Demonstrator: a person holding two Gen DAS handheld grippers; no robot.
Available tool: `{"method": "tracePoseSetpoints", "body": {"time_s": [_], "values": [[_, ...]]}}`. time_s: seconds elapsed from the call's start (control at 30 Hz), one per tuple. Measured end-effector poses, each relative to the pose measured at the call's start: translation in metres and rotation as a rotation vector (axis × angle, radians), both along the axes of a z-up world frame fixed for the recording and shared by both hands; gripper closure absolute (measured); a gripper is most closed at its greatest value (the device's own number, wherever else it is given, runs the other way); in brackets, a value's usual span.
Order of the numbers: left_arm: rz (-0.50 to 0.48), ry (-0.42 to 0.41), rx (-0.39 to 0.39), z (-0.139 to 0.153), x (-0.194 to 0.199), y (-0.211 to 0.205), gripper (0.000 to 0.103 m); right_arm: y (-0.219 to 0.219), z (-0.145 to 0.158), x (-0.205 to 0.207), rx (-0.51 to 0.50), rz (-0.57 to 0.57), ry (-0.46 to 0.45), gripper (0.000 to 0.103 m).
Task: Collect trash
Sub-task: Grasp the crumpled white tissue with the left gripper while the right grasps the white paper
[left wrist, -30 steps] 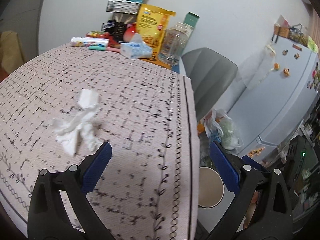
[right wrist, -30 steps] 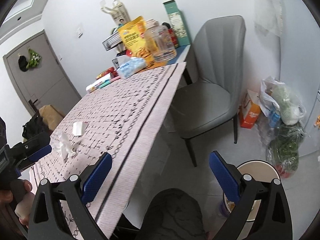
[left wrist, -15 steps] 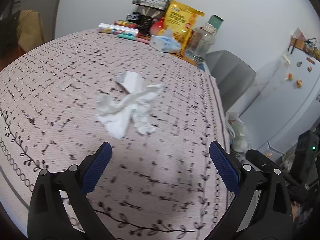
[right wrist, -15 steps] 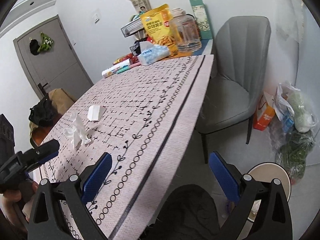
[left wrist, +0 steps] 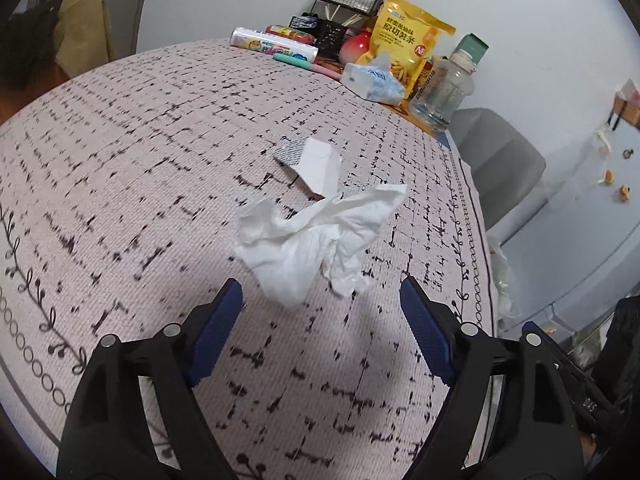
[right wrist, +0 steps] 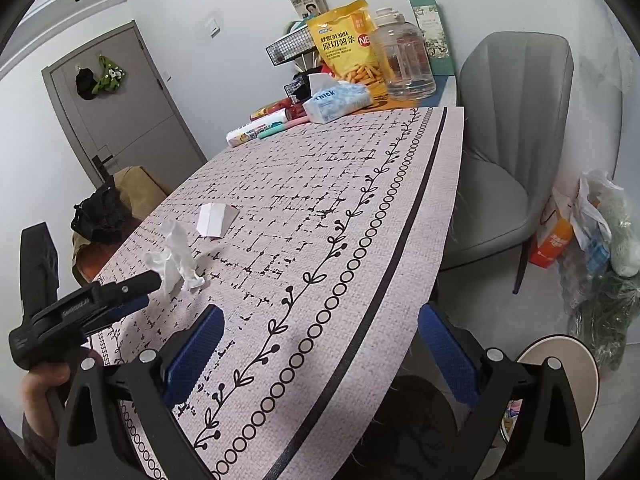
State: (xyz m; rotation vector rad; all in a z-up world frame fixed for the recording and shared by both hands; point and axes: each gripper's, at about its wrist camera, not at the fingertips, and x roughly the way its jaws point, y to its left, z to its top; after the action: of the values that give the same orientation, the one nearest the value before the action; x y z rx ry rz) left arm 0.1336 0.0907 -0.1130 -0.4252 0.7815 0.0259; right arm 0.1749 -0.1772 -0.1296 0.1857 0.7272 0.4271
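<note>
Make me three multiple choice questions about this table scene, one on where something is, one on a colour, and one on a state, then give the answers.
1. Where does the crumpled tissue lie?
A. on the grey chair
B. on the tablecloth next to the folded paper
C. in the floor bin

2. What colour is the snack bag at the table's far end?
A. yellow
B. purple
C. black

3. What is between the fingers of the left gripper?
A. the tissue pack
B. the clear jar
C. nothing is gripped

Answers: B, the tissue rests on the cloth close to the paper; A, the bag is plainly yellow; C, the closing fingers sit short of the tissue, touching nothing.
</note>
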Motion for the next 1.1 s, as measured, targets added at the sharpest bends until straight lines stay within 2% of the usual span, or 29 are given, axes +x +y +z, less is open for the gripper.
{"method": "tracePoseSetpoints", "body": {"time_s": [0.03,0.13,0.27,0.4,0.47,0.5,0.53,0.57,0.63,0.7,1.0,1.1], "values": [[-0.003,0.007,0.009,-0.001,0.004,-0.002,0.012,-0.002,-0.001,0.002,0.004,-0.005,0.004,0.008],[0.004,0.011,0.022,-0.002,0.013,-0.002,0.006,-0.006,-0.003,0.007,0.012,-0.016,0.014,0.008],[0.061,0.039,0.011,-0.007,0.028,0.008,0.006,-0.007,-0.004,0.011,0.009,-0.005,0.015,0.008],[0.084,0.019,0.007,-0.008,0.033,0.012,0.008,-0.003,0.000,0.017,0.008,0.010,0.008,0.008],[0.087,0.010,0.015,-0.009,0.034,0.011,0.024,0.001,0.003,0.021,0.006,0.024,0.002,0.008],[0.092,0.012,0.020,-0.009,0.035,0.011,0.040,0.004,0.004,0.023,0.003,0.033,-0.001,0.008],[0.093,0.015,0.012,-0.009,0.035,0.013,0.063,0.007,0.006,0.024,0.000,0.039,-0.003,0.008],[0.090,0.023,-0.007,-0.010,0.037,0.015,0.073,0.011,0.007,0.026,-0.003,0.048,-0.006,0.008],[0.089,0.013,-0.035,-0.010,0.034,0.020,0.087,0.019,0.011,0.028,-0.002,0.060,-0.013,0.008],[0.100,-0.014,-0.020,-0.005,0.029,0.025,0.089,0.029,0.015,0.032,-0.007,0.075,-0.023,0.008],[0.226,-0.091,-0.060,0.007,-0.005,0.079,0.090,0.083,0.032,0.049,-0.036,0.155,-0.027,0.008],[0.255,-0.101,-0.067,0.007,-0.011,0.096,0.090,0.107,0.034,0.059,-0.049,0.167,-0.013,0.011]]}}
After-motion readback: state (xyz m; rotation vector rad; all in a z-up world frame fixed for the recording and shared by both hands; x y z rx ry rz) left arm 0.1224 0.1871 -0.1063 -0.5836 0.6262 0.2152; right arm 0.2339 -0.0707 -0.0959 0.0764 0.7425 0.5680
